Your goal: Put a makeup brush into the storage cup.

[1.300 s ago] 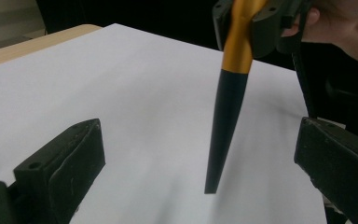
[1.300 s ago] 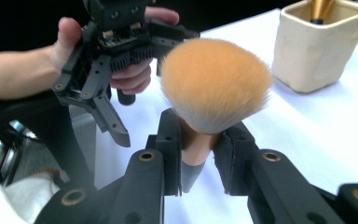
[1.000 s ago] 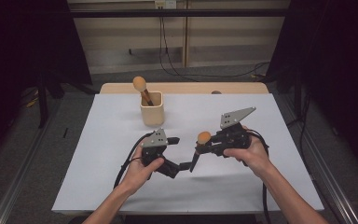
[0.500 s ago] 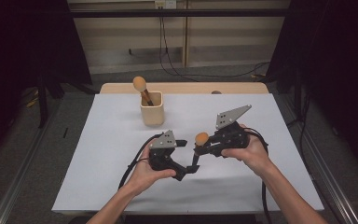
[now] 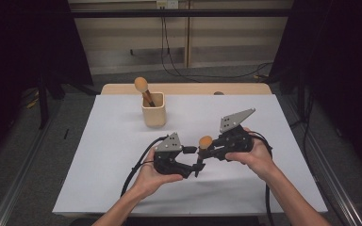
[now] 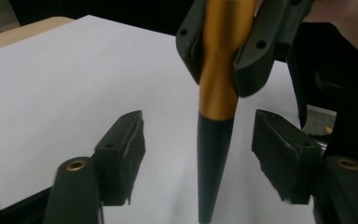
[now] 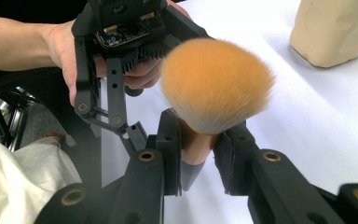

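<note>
A makeup brush with an orange head (image 5: 205, 141), gold ferrule and black handle (image 6: 214, 140) hangs head-up over the white sheet. My right gripper (image 5: 203, 151) is shut on its ferrule, seen close in the right gripper view (image 7: 200, 140). My left gripper (image 5: 193, 161) sits just left of it with its jaws on either side of the black handle. Those jaws have just been closing. In the left gripper view the left gripper (image 6: 203, 128) still has a gap on both sides of the handle, so its pads do not press on it.
A beige cup (image 5: 153, 115) stands at the back of the white sheet (image 5: 99, 155), holding a second orange-headed brush (image 5: 141, 85). The cup (image 7: 335, 28) also appears in the right gripper view. A wooden table edge (image 5: 184, 88) runs behind. Cables trail from both grippers.
My left gripper has moved right to the brush, taken its handle between the jaws, and the jaws have narrowed. The right gripper has kept still with the brush.
</note>
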The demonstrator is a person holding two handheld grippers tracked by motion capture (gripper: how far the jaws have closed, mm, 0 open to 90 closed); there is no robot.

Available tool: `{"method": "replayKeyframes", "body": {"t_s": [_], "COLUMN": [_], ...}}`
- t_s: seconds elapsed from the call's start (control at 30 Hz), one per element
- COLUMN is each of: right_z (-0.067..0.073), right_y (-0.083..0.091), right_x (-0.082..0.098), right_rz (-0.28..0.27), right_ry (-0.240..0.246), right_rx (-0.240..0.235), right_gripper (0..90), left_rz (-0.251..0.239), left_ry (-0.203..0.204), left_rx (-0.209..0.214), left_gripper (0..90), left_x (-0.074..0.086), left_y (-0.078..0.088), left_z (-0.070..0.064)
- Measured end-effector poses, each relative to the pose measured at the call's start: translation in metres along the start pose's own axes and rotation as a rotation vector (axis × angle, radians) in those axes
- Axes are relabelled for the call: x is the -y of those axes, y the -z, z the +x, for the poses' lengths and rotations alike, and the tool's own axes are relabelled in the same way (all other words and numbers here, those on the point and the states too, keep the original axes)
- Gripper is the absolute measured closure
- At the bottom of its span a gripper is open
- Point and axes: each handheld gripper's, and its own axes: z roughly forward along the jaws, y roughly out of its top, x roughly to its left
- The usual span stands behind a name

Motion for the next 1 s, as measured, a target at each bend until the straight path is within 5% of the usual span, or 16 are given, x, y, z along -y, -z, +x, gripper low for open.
{"method": "replayKeyframes", "body": {"t_s": [0.23, 0.7, 1.0], "right_z": [0.0014, 0.0024, 0.0013], "right_y": [0.0012, 0.0000, 0.0004], "right_x": [-0.0011, -0.0010, -0.0002], "right_rz": [-0.013, -0.031, -0.043], "right_ry": [-0.001, -0.004, -0.011], "right_rx": [-0.004, -0.018, -0.031], "right_gripper": [73.0, 73.0, 73.0], "left_rz": [-0.017, -0.052, -0.055], "left_ry": [0.009, 0.038, 0.020], "left_rx": [0.024, 0.062, 0.070], "left_gripper": [53.9, 68.6, 73.6], "left_x": [0.0018, 0.0012, 0.0008], "left_y": [-0.0016, 0.0003, 0.0009], "left_z": [-0.0012, 0.0007, -0.0004]}}
